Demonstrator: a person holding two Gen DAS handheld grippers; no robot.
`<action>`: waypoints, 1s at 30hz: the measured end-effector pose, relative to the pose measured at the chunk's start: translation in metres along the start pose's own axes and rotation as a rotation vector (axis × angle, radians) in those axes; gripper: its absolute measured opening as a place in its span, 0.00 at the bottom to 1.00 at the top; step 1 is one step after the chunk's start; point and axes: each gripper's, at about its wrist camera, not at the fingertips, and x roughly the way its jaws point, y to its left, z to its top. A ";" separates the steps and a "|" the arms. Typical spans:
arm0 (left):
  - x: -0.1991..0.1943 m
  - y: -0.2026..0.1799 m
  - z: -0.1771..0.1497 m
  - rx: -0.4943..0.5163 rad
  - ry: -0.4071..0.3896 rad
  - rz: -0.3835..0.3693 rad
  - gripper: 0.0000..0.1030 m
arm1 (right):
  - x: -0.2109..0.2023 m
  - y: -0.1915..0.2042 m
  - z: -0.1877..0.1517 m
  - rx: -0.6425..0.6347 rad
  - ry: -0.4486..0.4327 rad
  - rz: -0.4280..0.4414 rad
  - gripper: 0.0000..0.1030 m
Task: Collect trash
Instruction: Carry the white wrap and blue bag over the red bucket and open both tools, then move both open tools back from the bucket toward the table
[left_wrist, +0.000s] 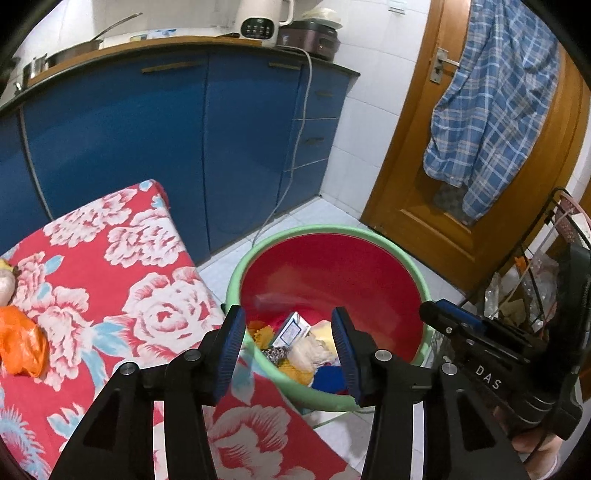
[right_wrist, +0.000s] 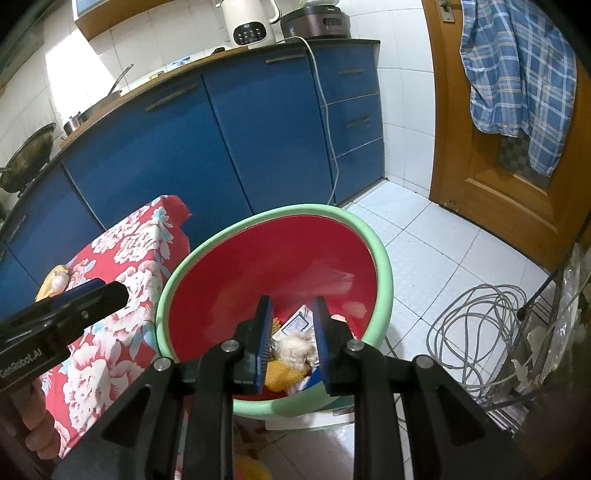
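— Surface and room, left to right?

— A table (left_wrist: 110, 280) under a red floral cloth; on its left edge an orange plastic bag (left_wrist: 20, 343) beside a pale garlic-like bulb (left_wrist: 5, 284). Blue cabinets (left_wrist: 155, 147) behind, with a white kettle (left_wrist: 260, 20) on their worktop. On the tiled floor, touching the table's corner, a red bin (left_wrist: 332, 269) with a green rim. Further right, a wooden door (left_wrist: 424, 177) with a plaid shirt (left_wrist: 491, 110) hanging on it.

— The trash?

— In the bottom of the bin: a small printed box (left_wrist: 291, 328), whitish crumpled material (left_wrist: 310, 350), yellow and blue scraps.

— The hands' pose?

— Both tools angle down over the bin. The left gripper (left_wrist: 288, 343) has its fingers parted, nothing between them. The right gripper (right_wrist: 291, 339) has its fingers narrower, released, also gripping nothing; the trash lies below them.

— Differences between views?

— Only the right wrist view shows a grey cable coil (right_wrist: 476, 325) on the floor and a wok (right_wrist: 26, 158). Only the left shows the orange bag clearly.
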 end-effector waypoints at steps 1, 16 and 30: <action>-0.001 0.002 0.000 -0.004 -0.001 0.002 0.48 | -0.001 0.002 0.000 0.000 0.000 0.004 0.25; -0.048 0.060 -0.009 -0.091 -0.036 0.101 0.54 | -0.021 0.064 0.002 -0.070 -0.015 0.095 0.40; -0.098 0.152 -0.022 -0.212 -0.073 0.263 0.59 | -0.023 0.150 0.000 -0.167 -0.003 0.190 0.52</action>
